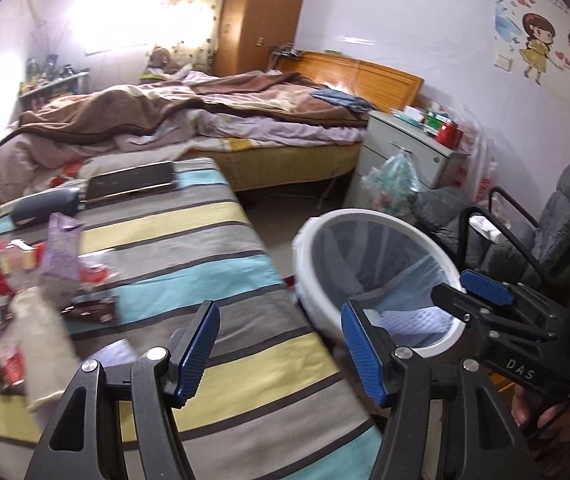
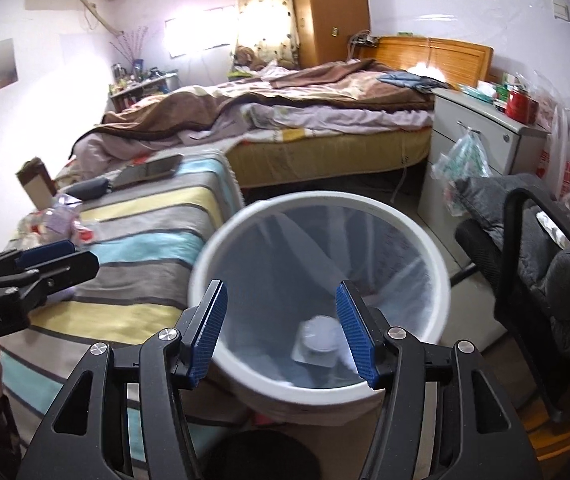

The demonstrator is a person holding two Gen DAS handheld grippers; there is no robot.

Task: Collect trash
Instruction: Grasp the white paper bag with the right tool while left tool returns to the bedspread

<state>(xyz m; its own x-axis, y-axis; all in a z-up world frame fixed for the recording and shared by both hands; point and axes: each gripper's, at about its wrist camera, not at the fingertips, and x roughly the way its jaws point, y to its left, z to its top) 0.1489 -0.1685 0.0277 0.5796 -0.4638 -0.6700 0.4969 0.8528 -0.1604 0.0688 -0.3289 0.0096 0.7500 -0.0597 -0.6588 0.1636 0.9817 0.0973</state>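
Note:
A white trash bin [image 2: 441,276] with a clear liner stands on the floor beside the striped table; it also shows in the left wrist view [image 1: 305,240]. A round white lidded cup [image 2: 319,340] lies in the bin's bottom. My right gripper [image 2: 281,332] is open and empty, right above the bin's mouth. My left gripper [image 1: 281,356] is open and empty over the table's near edge, left of the bin. Trash is piled at the table's left: a purple wrapper [image 1: 61,256], red-and-clear wrappers [image 1: 1,276], a dark wrapper [image 1: 91,312] and a blurred whitish piece [image 1: 43,344].
On the striped tablecloth [image 1: 189,256] lie a phone [image 1: 131,182] and a dark case [image 1: 45,204]. A grey padded chair [image 2: 541,248] stands right of the bin. Behind are an unmade bed [image 2: 285,120] and a white nightstand [image 2: 481,144] with a hanging plastic bag [image 2: 461,160].

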